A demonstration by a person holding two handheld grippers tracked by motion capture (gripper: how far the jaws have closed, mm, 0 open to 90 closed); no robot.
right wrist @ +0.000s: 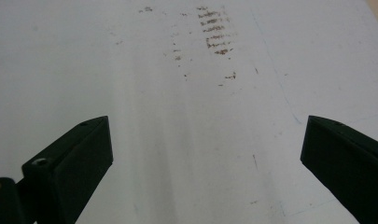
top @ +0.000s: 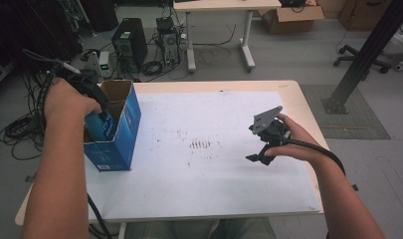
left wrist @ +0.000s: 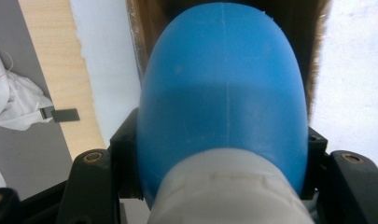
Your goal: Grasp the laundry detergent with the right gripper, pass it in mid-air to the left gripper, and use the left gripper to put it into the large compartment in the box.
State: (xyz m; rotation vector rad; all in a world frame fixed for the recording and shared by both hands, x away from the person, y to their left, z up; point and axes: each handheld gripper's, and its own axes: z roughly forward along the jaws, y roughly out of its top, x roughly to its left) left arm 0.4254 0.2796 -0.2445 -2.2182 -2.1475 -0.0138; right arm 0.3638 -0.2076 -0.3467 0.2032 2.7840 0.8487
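While my left gripper [top: 102, 112] hangs over the open top of the blue carton [top: 120, 134], its jaws pinch a blue bottle [left wrist: 221, 98] from both sides, just above the bottle's white cap [left wrist: 228, 186]. From the left gripper view I look along the bottle: the cap end sits nearest the camera, between the jaws, and the rounded blue base points away from me, down into the brown cardboard mouth of the carton. So its long axis runs roughly upright, base downward, cap upward. In the high view I see part of the bottle's blue body under my left hand [top: 67, 102], at the carton's opening and partly inside it. I cannot tell whether the base touches the carton's floor, nor whether anything else lies in there; the visible inner wall is plain brown cardboard.

That carton stands upright near the left edge of the table [top: 293, 92], on the white sheet [top: 229, 184] that covers most of the tabletop, with its flaps open.

My right gripper [top: 258, 158] rests low over the right part of the sheet, well apart from the carton. Its jaws stand spread with nothing between them, and in the right gripper view they frame bare white sheet with a patch of brownish smudges [right wrist: 214, 32] farther ahead.
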